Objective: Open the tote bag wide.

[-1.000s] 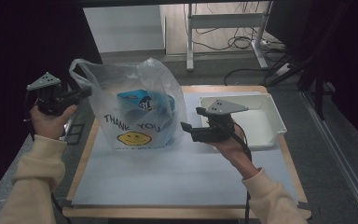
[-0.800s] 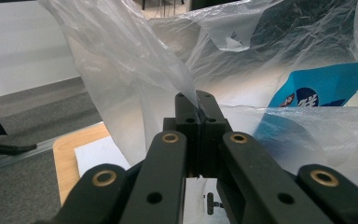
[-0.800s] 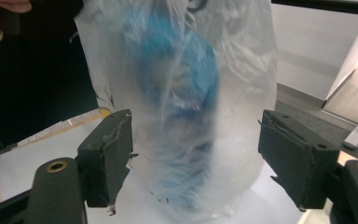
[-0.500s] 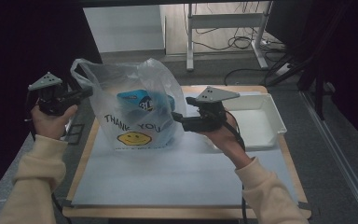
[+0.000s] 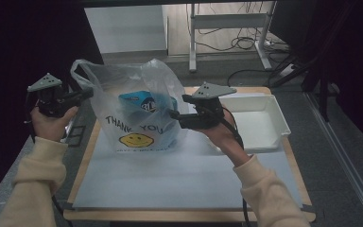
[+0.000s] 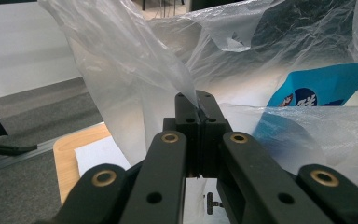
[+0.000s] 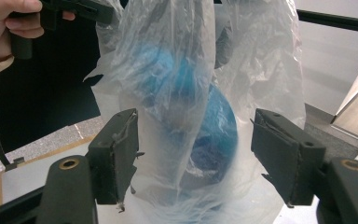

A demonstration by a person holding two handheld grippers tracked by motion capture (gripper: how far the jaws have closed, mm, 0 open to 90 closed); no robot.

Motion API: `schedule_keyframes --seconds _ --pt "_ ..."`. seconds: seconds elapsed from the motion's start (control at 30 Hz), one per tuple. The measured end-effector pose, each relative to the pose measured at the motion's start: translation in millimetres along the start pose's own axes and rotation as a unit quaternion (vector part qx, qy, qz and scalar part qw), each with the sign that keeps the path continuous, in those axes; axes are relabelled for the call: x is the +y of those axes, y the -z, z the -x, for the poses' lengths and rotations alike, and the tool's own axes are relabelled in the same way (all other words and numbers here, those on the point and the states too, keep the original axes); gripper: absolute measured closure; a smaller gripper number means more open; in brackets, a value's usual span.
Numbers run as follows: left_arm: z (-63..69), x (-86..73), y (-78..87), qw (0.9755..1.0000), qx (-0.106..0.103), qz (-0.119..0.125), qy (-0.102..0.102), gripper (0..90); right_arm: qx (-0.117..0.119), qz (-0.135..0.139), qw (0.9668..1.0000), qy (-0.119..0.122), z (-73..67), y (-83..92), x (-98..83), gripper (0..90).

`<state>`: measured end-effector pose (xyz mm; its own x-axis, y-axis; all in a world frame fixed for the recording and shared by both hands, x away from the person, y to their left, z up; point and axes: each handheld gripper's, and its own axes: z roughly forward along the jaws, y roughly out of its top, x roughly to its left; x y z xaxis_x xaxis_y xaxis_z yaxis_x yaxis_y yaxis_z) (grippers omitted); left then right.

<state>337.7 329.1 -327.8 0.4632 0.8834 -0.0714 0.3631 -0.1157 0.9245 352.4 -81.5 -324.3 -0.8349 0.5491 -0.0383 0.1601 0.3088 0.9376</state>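
Plastic carrier bag (image 5: 137, 113), thin and clear with a yellow smiley and "THANK YOU" printed on its front, stands on the pale sheet covering the wooden worktop (image 5: 189, 175), with a blue packet (image 5: 144, 105) inside it. The left gripper (image 5: 82, 93) pinches one handle loop with its jaws fully together, the film trapped between the pads (image 6: 198, 109), and holds that side up and outward. The right gripper (image 5: 172, 113) sits at the bag's other side; its jaws stand wide apart and have just been closing a little, with bunched film (image 7: 186, 112) hanging between them but neither pad pressing on it yet.

To do this step well, I judge the right jaws should close on the second handle or the rim, not on the loose body film, which would stretch or slip. Keeping the left pinch steady and high should hold the mouth taut.

Hard to make out: where the second handle lies among the folds, and what the blue packet holds beyond a few white letters. A white plastic tray (image 5: 264, 127) sits just right of the bag.
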Motion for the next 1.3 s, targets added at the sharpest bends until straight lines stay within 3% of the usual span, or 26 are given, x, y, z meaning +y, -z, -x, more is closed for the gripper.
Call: schedule_keyframes --seconds 0.4,0.7,0.77,1.0,1.17,1.3 --pt "1.2 0.1 -2.3 1.0 -0.001 -0.001 -0.001 89.9 0.009 -0.002 1.0 -0.002 1.7 -11.2 12.5 34.6" --pt "1.1 -0.5 -2.7 1.0 -0.001 -0.001 0.0 89.9 0.024 -0.007 0.9997 -0.007 4.5 -23.0 17.2 43.9" --pt "0.8 -0.8 -2.6 1.0 -0.001 -0.001 0.0 89.9 0.026 -0.002 0.9996 -0.005 2.7 -23.5 17.6 50.4" --pt "0.3 -0.9 -2.5 1.0 0.0 -0.001 0.001 89.8 0.027 0.004 0.9996 0.008 -3.0 -24.3 23.5 59.9" --pt "0.6 -1.0 -1.6 1.0 0.0 0.0 0.001 89.9 0.026 0.001 0.9996 0.009 0.8 -27.0 23.2 78.1" --pt "-0.5 -1.1 -0.9 1.0 0.001 0.001 0.001 89.9 0.027 0.0 0.9996 0.01 4.3 -26.5 20.1 87.5"
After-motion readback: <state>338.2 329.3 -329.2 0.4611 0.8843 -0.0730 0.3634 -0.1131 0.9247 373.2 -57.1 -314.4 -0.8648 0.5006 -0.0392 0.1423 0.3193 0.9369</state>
